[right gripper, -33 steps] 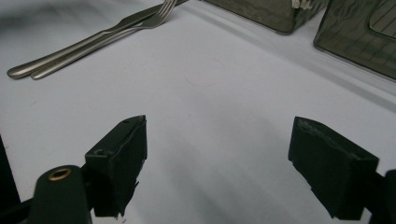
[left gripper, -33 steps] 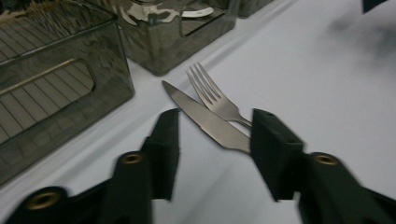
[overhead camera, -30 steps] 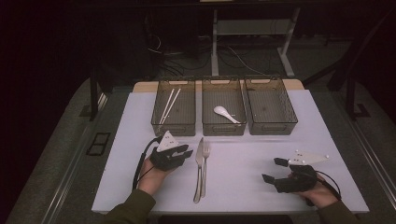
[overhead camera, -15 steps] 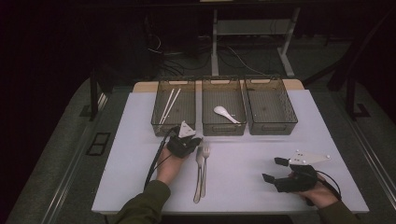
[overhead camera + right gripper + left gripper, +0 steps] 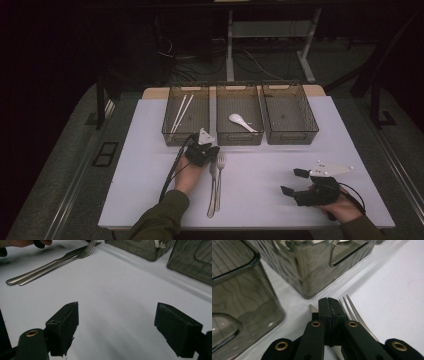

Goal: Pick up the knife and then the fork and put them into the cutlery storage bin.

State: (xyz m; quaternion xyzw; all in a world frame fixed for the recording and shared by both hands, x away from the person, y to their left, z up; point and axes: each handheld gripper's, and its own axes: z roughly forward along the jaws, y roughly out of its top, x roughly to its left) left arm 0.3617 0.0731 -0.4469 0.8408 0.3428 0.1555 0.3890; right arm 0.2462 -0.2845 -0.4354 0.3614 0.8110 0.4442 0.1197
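Hovering w/ jaws pressed together, empty, L gripper (image 5: 329, 305) sits over fork (image 5: 219, 176) & knife (image 5: 212, 187) tips. R gripper (image 5: 294, 182) rests at 4 o'clock, jaws wide apart, nothing between.

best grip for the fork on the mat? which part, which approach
Take the fork by its handle, mid-length, coming straight down with the jaws across it. It lies flat, tines toward the bins, with a knife close along its left side, so the outer jaw has free mat on the right. The left gripper, shut, sits by the tines.
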